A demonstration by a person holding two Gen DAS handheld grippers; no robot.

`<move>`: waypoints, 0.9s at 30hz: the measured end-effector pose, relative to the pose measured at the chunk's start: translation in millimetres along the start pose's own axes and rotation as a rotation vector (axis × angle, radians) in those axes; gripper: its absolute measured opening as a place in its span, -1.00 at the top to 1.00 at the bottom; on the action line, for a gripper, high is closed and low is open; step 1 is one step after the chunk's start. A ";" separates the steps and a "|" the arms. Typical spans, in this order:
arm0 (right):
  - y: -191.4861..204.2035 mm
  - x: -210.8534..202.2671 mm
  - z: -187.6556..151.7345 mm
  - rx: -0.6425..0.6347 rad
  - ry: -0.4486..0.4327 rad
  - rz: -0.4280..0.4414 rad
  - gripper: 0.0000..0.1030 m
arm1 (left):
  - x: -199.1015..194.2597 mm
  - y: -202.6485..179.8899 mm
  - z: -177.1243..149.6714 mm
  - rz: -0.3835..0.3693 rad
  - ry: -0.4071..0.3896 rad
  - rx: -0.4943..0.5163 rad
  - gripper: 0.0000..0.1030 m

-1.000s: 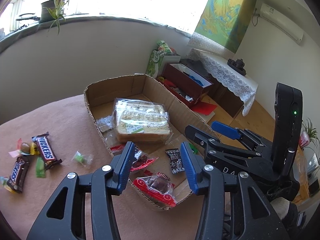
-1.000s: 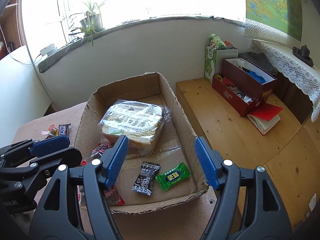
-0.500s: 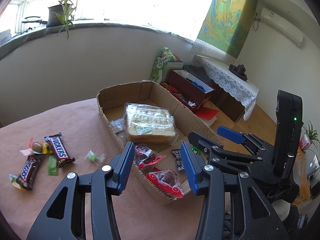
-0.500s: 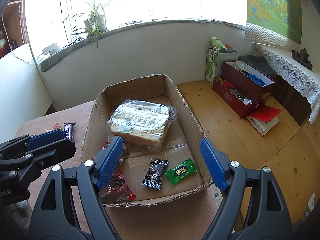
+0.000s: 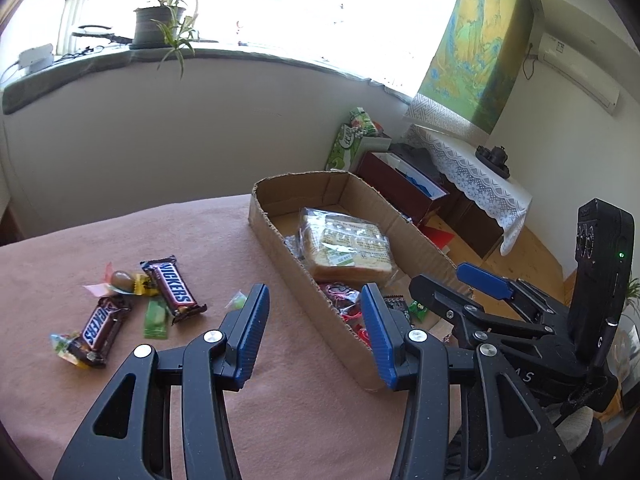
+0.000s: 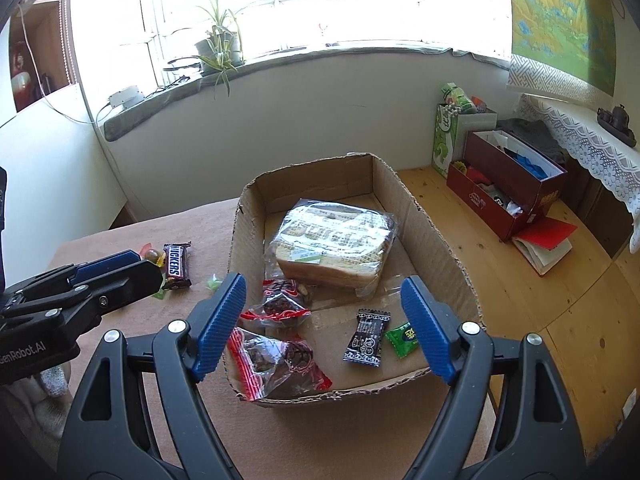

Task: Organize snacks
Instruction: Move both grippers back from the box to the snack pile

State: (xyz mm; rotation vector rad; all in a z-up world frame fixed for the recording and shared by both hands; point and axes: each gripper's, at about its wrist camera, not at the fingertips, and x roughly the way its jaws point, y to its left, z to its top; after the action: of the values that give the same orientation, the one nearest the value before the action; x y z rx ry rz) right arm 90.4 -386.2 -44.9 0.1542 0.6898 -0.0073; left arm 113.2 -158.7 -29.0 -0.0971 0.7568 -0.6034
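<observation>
Both grippers were empty: the left gripper (image 5: 316,336) a bit apart, the right gripper (image 6: 324,324) wide. Bread (image 6: 334,246) lay in the cardboard box (image 6: 436,240); Snickers bars (image 5: 174,292), maybe two, sat near the table's (image 5: 280,400) left edge.

Daylight floods in from the window (image 6: 280,4) ahead of me, blown out to white glare. My worktop (image 5: 160,240) stays sharp; fisheye bending darkens every corner.

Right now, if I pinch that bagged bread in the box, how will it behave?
The bagged bread will probably squash, since the slices look soft. Its loose, shiny wrap may slip or bunch. It is likely light for its bulk, so it should lift easily from the cardboard box.
</observation>
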 end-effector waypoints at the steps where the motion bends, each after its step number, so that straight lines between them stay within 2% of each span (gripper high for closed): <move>1: 3.9 -1.1 -0.5 -0.002 -0.002 0.009 -0.60 | -2.2 6.1 -0.6 0.006 -0.002 -0.010 0.10; 6: 29.2 -6.2 -4.0 -0.025 -0.005 0.074 -0.60 | -14.8 40.8 -7.3 0.056 -0.010 -0.056 0.10; 11: 64.0 -6.9 -11.4 -0.105 0.006 0.132 -0.60 | -28.0 84.6 -16.2 0.133 -0.008 -0.119 0.10; 19: 113.1 12.6 -25.2 -0.197 0.058 0.203 -0.60 | -46.9 142.4 -31.8 0.224 -0.009 -0.211 0.10; 27: 146.9 42.3 -24.8 -0.225 0.096 0.251 -0.60 | -47.2 176.2 -47.2 0.246 0.028 -0.256 0.10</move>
State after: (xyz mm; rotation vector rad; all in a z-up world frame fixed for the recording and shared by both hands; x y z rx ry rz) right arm 115.8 -235.5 -70.1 0.0243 0.7582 0.3187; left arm 139.1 19.0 -86.1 -0.2284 0.8558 -0.2730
